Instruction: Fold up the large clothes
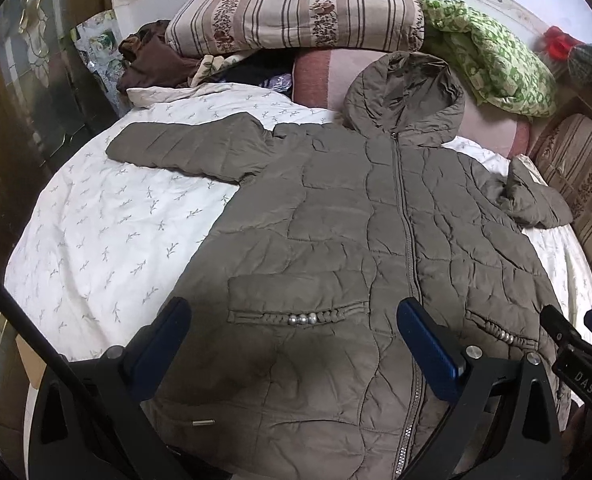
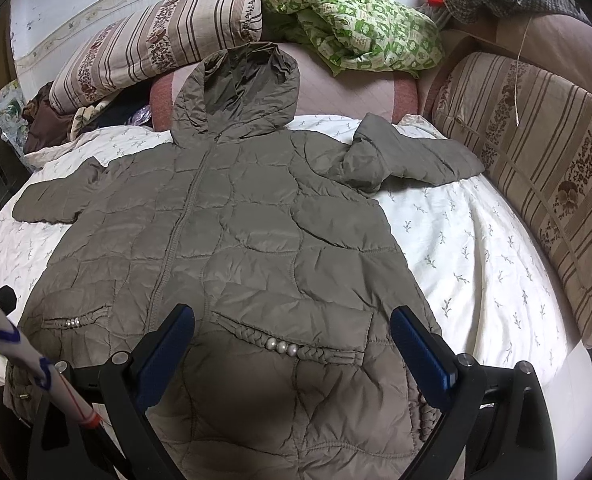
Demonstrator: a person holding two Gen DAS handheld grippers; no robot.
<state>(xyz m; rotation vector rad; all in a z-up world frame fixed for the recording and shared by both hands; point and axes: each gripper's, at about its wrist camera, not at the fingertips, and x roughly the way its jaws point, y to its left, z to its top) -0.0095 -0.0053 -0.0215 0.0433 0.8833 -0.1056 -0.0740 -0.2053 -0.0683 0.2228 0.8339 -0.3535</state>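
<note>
Jacket (image 1: 336, 240) lies flat, zipped, front up on the sheet (image 1: 96, 220), under both my grippers. My left gripper (image 1: 294, 320) hangs over its hem with fingers spread wide, nothing between them; my right gripper (image 2: 292, 328) does likewise over the other pocket (image 2: 292, 346). Only the left view shows the jacket's long sleeve (image 1: 184, 146) stretched straight out from the jacket, plus my right gripper's tip at the jacket's edge. Only the right view shows the other sleeve (image 2: 412, 158) bent back toward the jacket, and the striped cushion (image 2: 536, 168) beyond it. Above the hood (image 2: 240, 92) sit a striped pillow (image 2: 156, 52) and a green cloth (image 2: 356, 28).
</note>
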